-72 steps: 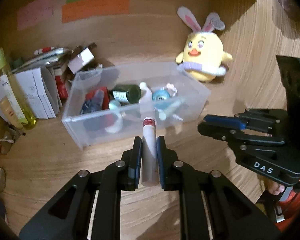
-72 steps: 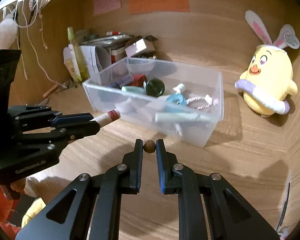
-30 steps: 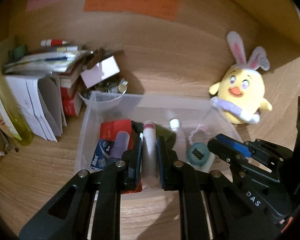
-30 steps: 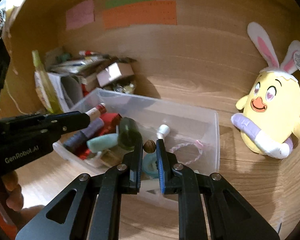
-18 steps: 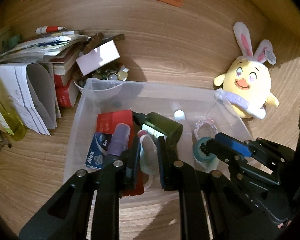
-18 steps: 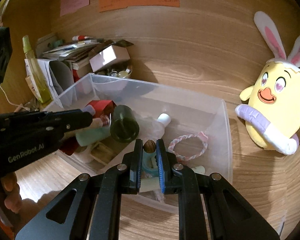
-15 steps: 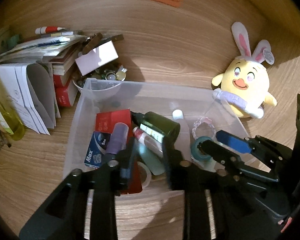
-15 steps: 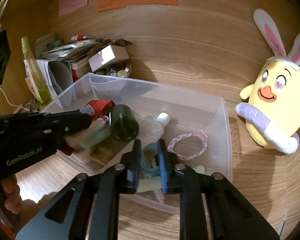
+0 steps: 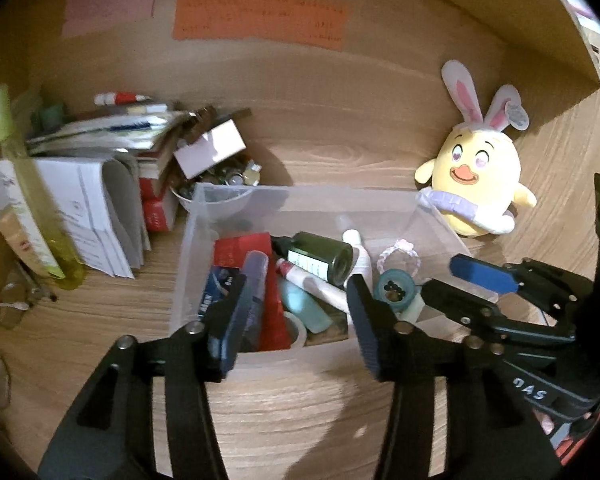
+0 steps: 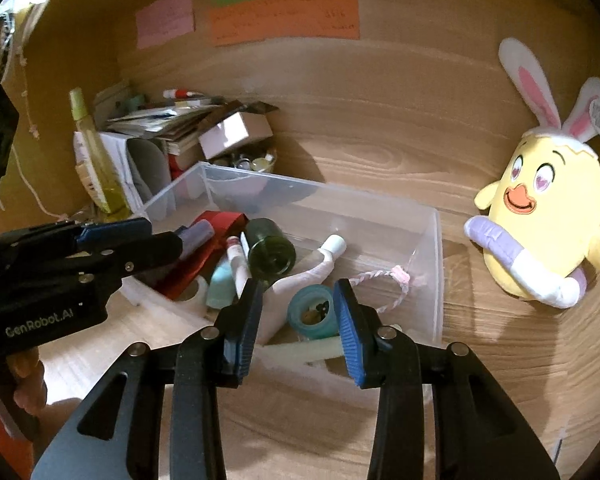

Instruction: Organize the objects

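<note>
**Colleague:** What are your two grippers doing?

**Me:** I have both over the near edge of the clear plastic storage bin (image 9: 220, 216) on the wooden tabletop (image 9: 100, 320). My left gripper (image 9: 296, 304) has its jaws opening, set fairly wide, with nothing pressed between the pads. My right gripper (image 10: 296, 308) has its jaws opening too, narrower than the left, and it holds nothing either.

**Colleague:** Where is the tube?

**Me:** The slim white tube with the red cap (image 9: 316, 282) lies inside the bin, tilted, resting against the dark green round bottle (image 9: 320, 258) and across a pale teal tube (image 9: 304, 308). I see it beyond my left gripper's open jaws, not touched by them.

**Colleague:** And the small brown thing?

**Me:** In the right wrist view I see a small brownish bit inside the hole of the teal roll of tape (image 10: 312, 312), which sits in the bin's near right part, framed between my right gripper's pads but apart from them. I cannot tell exactly what that bit is.

**Colleague:** What else is in the bin?

**Me:** A red flat packet (image 9: 244, 252), a purple capped tube (image 9: 254, 272), a white squeeze bottle (image 10: 320, 268) and a pink-and-white braided loop (image 10: 384, 280).

**Colleague:** Around it?

**Me:** A yellow plush chick with rabbit ears (image 10: 540, 220) stands to the right, and a pile of papers and boxes (image 9: 112, 168) sits at the far left.
</note>
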{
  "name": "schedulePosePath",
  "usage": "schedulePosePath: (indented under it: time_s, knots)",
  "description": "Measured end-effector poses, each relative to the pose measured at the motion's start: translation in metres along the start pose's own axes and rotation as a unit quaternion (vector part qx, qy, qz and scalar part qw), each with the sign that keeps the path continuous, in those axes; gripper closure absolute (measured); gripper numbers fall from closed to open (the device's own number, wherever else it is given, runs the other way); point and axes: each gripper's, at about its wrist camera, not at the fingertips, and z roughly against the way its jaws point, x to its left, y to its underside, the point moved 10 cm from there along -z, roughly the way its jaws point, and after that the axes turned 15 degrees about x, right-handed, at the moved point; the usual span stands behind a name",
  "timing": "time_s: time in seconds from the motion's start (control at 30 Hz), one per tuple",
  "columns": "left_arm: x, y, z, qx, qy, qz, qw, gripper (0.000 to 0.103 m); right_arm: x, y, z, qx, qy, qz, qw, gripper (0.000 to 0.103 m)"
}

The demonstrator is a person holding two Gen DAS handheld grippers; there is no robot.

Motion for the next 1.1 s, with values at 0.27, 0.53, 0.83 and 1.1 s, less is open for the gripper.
schedulePosePath:
  time_s: [0.27,0.53,0.83,1.1]
  knots:
    - [-0.002,0.012,0.021,-0.020,-0.014,-0.006,0.9997,0.028,-0.001,0.012,0.027,-0.024,0.002,0.001,1.000,0.036]
    - [-0.003,0.026,0.029,-0.026,-0.020,-0.007,0.9994,0.010,-0.002,0.022,0.049,-0.043,0.009,0.004,0.999,0.021]
    - [-0.008,0.043,0.027,-0.014,-0.018,-0.009,0.9997,0.007,-0.002,0.037,0.054,-0.042,0.010,0.003,0.999,0.015]
    - [-0.006,0.051,0.022,-0.008,-0.022,-0.002,0.9997,0.007,-0.006,0.048,0.050,-0.034,0.010,-0.007,0.999,0.015]
